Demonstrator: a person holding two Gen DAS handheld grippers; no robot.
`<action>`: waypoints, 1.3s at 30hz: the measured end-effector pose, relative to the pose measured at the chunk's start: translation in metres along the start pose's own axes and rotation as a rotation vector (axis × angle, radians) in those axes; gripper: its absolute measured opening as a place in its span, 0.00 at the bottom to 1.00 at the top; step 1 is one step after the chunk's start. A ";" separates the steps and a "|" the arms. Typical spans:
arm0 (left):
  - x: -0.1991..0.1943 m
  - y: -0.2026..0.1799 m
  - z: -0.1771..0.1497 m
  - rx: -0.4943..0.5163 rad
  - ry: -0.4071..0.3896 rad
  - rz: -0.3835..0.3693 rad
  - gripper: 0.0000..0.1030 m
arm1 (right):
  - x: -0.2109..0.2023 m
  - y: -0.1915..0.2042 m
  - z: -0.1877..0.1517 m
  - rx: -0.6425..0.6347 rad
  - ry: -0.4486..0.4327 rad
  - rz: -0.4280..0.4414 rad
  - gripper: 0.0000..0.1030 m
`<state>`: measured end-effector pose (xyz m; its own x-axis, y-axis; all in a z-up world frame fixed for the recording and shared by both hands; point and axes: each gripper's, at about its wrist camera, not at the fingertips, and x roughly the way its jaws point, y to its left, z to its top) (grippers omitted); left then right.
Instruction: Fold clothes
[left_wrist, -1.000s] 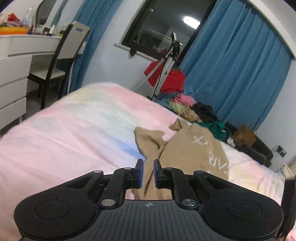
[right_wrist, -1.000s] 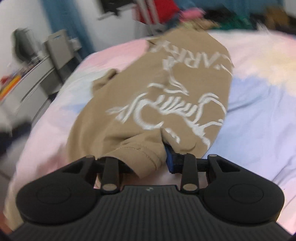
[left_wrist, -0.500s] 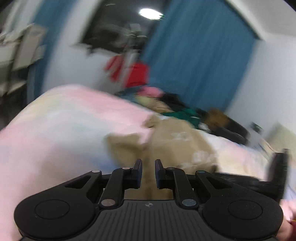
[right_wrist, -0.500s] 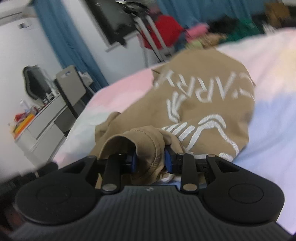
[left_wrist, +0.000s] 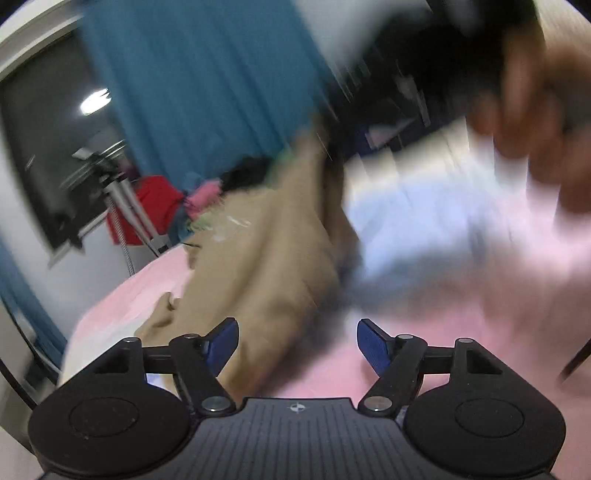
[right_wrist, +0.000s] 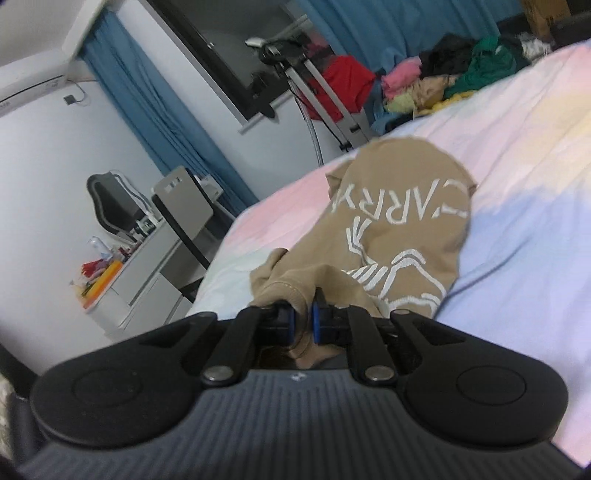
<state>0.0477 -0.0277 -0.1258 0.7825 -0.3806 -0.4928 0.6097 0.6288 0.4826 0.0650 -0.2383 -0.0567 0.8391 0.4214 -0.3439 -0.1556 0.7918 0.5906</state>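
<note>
A tan T-shirt (right_wrist: 399, 236) with white lettering lies on the pastel pink and blue bed (right_wrist: 524, 192). My right gripper (right_wrist: 303, 320) is shut on its hem and lifts that edge off the bed. In the blurred left wrist view the same tan T-shirt (left_wrist: 266, 266) hangs stretched upward from the bed (left_wrist: 424, 332). My left gripper (left_wrist: 295, 341) is open and empty, just in front of the shirt's lower edge. The person's hand (left_wrist: 532, 103) with the other gripper is a blur at the upper right.
A pile of mixed clothes (right_wrist: 443, 81) sits at the far end of the bed. A tripod (right_wrist: 317, 92) with a red garment stands by the dark window. A chair (right_wrist: 184, 206) and a white dresser (right_wrist: 122, 280) stand left of the bed. Blue curtains hang behind.
My left gripper has opened and swung right towards the shirt. My right gripper, still shut on the hem, has lifted and pulled the shirt back, bunching it.
</note>
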 end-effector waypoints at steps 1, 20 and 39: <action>0.005 -0.012 0.000 0.054 0.029 0.010 0.69 | -0.010 0.003 0.001 -0.017 -0.019 0.010 0.12; -0.022 -0.062 0.032 0.003 -0.095 0.208 0.64 | -0.104 -0.020 0.025 0.010 -0.174 0.176 0.12; -0.004 -0.008 0.025 -0.376 -0.053 0.418 0.46 | -0.083 -0.024 0.027 -0.031 -0.179 0.166 0.12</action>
<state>0.0426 -0.0479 -0.1100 0.9591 -0.0747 -0.2731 0.1670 0.9282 0.3325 0.0127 -0.3044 -0.0228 0.8793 0.4638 -0.1078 -0.3125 0.7329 0.6043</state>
